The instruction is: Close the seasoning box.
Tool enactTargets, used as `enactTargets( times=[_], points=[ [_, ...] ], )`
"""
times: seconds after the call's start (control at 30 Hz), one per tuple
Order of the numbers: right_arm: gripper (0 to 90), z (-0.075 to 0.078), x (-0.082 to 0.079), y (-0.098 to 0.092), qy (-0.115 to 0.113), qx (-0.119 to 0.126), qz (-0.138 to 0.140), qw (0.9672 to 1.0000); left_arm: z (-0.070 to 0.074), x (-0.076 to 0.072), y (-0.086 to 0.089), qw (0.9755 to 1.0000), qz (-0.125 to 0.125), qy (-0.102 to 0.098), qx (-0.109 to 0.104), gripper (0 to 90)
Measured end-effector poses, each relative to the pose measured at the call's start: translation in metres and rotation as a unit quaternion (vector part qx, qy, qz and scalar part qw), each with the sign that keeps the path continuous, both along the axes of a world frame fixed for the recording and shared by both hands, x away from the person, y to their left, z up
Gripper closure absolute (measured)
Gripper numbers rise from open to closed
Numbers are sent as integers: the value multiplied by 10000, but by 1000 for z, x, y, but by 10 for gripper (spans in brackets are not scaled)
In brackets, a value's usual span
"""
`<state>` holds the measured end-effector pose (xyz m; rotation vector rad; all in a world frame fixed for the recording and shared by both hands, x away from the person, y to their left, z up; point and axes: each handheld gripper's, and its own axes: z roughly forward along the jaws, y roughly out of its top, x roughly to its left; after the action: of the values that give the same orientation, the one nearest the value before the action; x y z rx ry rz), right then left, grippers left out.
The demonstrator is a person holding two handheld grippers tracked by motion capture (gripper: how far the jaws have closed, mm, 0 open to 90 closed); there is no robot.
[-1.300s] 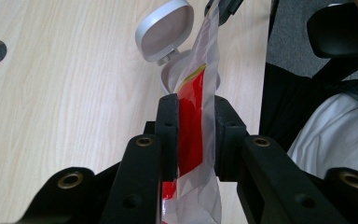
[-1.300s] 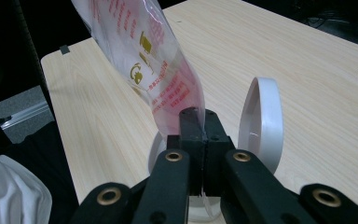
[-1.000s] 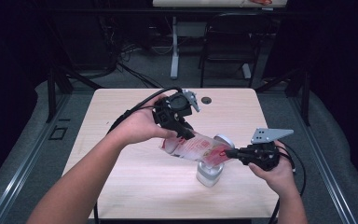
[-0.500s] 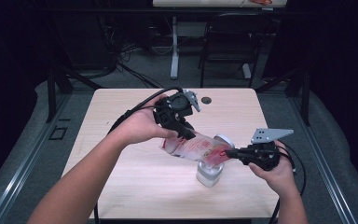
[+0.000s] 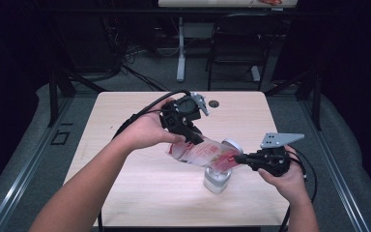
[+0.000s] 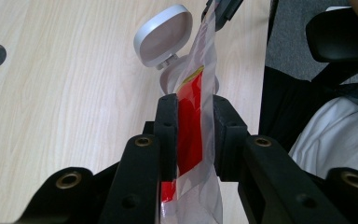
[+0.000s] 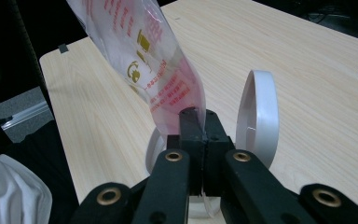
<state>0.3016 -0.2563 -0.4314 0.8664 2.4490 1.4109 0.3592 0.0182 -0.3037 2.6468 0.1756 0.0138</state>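
Left tongs [image 5: 193, 137] clamped on upper end of clear red-printed pouch [image 5: 200, 153]; right tongs [image 5: 236, 158] pinched fully closed on its lower edge; pouch slants above open white container [image 5: 217, 179] with hinged lid [image 6: 163, 35] raised, on the counter [image 5: 125, 116].

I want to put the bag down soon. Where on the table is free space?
The table is bare along its left edge, and at the near edge in front of the white container. The far right corner past the hole is free too. The middle is crowded: both grippers hold the bag over the container.
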Motion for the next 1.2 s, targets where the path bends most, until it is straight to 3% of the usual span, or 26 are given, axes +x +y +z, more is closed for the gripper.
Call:
enactTargets(
  times=[1.2],
  points=[
    [900, -2, 2, -3, 51, 17, -45, 10000, 1, 1, -4, 10000, -25, -22, -19, 761]
  ],
)
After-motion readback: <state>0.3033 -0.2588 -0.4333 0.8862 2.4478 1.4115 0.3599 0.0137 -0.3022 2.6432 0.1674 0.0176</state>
